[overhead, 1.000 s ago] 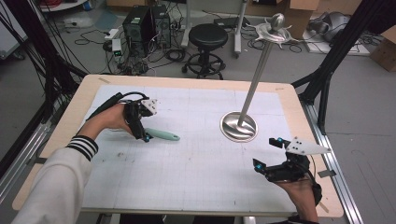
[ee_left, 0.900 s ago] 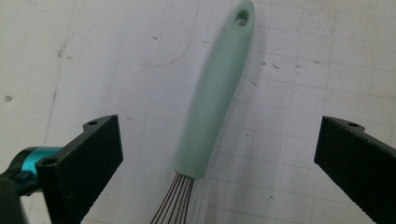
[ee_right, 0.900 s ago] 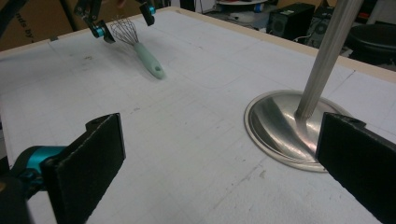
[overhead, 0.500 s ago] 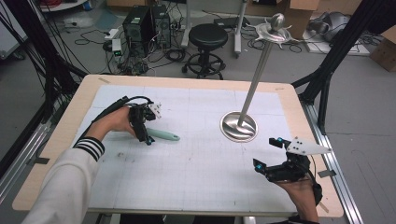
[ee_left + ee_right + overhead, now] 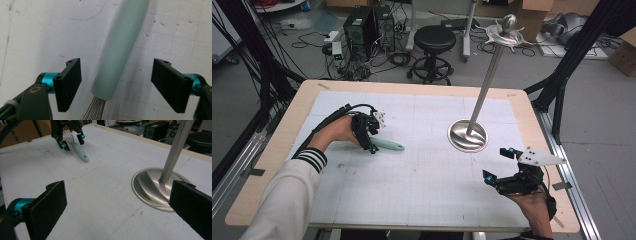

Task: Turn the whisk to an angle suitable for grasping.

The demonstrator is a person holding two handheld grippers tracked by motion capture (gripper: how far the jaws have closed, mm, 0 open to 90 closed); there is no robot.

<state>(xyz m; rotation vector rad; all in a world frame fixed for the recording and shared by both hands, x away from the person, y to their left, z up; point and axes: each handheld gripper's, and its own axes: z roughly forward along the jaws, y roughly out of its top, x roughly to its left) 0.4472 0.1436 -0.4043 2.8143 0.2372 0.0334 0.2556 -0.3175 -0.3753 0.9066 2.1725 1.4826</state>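
A whisk with a mint green handle [image 5: 389, 146] lies on the white table mat, left of centre. My left gripper [image 5: 371, 138] stands over it, open. In the left gripper view the handle [image 5: 122, 45] runs up between the two jaws, touching neither, and the steel wires [image 5: 93, 111] start at the bottom edge. My right gripper [image 5: 497, 163] hovers open near the front right of the table with nothing between its jaws. In the right gripper view [image 5: 117, 202] the whisk [image 5: 80, 151] and the left gripper [image 5: 71, 141] show at the far end.
A tall metal stand rises from a round steel base [image 5: 467, 136] right of centre, its pole [image 5: 488, 80] leaning toward the back; the base [image 5: 147, 187] sits just beyond my right gripper. The wooden table rim [image 5: 532, 120] frames the mat. A stool and computers stand on the floor behind.
My left gripper has crept a little to the right and lower along the whisk. The whisk and the right gripper have stayed put.
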